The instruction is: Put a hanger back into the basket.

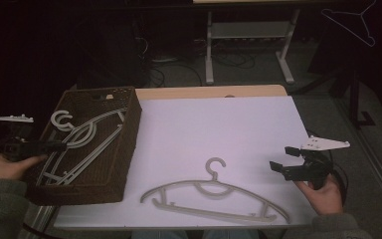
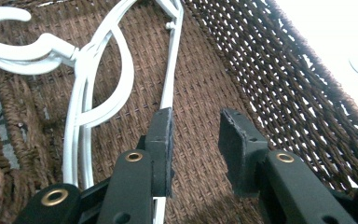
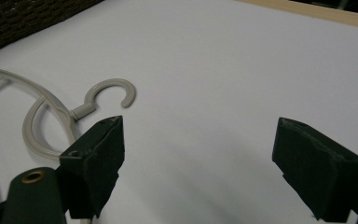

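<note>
Desk [image 1: 219, 124] under a white sheet, pale wood showing along its far edge. Brown wicker basket [image 1: 124, 149] sits at the desk's left end; two white hangers [image 1: 82, 137] lie inside it, hooks toward the far-left corner. A grey hanger [image 1: 214, 196] lies flat on the sheet near the front edge, hook pointing away. Left gripper [image 2: 196, 133] reaches into the basket, jaws slightly parted, nothing pressed between them. Right gripper [image 1: 284, 159] hovers right of the grey hanger, jaws wide apart, empty.
</note>
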A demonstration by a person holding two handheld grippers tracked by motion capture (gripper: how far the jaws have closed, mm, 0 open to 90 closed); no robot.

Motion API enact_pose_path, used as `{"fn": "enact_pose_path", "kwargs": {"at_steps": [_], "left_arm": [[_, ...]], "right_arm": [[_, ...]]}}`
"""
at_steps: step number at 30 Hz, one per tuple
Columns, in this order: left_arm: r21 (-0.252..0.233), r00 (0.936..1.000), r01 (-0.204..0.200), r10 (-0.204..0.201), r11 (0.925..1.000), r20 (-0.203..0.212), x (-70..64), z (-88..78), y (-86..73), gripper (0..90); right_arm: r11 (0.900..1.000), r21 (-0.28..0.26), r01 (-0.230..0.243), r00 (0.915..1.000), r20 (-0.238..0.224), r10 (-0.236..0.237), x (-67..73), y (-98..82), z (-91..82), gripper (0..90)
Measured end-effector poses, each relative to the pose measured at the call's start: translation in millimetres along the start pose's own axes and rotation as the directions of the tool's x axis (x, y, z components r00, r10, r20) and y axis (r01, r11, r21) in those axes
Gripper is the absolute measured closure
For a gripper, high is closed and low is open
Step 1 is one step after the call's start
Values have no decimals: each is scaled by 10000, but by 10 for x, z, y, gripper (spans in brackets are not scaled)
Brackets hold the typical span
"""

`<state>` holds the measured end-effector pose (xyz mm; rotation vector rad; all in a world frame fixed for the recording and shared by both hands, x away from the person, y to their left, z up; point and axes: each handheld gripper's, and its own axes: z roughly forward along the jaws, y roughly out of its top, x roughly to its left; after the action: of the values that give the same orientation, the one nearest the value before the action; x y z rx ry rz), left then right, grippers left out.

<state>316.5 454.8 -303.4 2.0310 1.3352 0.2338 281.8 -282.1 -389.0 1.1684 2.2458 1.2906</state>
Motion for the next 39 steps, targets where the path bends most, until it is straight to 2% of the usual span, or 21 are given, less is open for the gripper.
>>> {"fn": "enact_pose_path", "kwargs": {"at_steps": [10, 22, 25, 34, 39], "left_arm": [[-23, 9986, -403, 404, 9992, 343, -162, 50, 51, 619], [36, 9925, -999, 994, 9950, 706, -370, 115, 126, 583], [-54, 9914, -986, 987, 9951, 854, -418, 138, 137, 571], [8, 9808, -1331, 1316, 9911, 1437, -578, 223, 189, 538], [-116, 9745, -1521, 1519, 9883, 1651, -650, 226, 229, 527]], "right_arm": [[10000, 57, -12, 10000, 9, 12, -1, 1, 8, 159], [10000, 75, 6, 10000, -31, -6, -16, -9, 9, 159], [10000, 54, -14, 10000, -24, 14, -22, -19, 10, 159], [10000, 15, -94, 9999, -67, 94, -49, -45, -1, 159], [10000, -10, -60, 10000, -49, 60, -40, -45, -18, 159]]}}
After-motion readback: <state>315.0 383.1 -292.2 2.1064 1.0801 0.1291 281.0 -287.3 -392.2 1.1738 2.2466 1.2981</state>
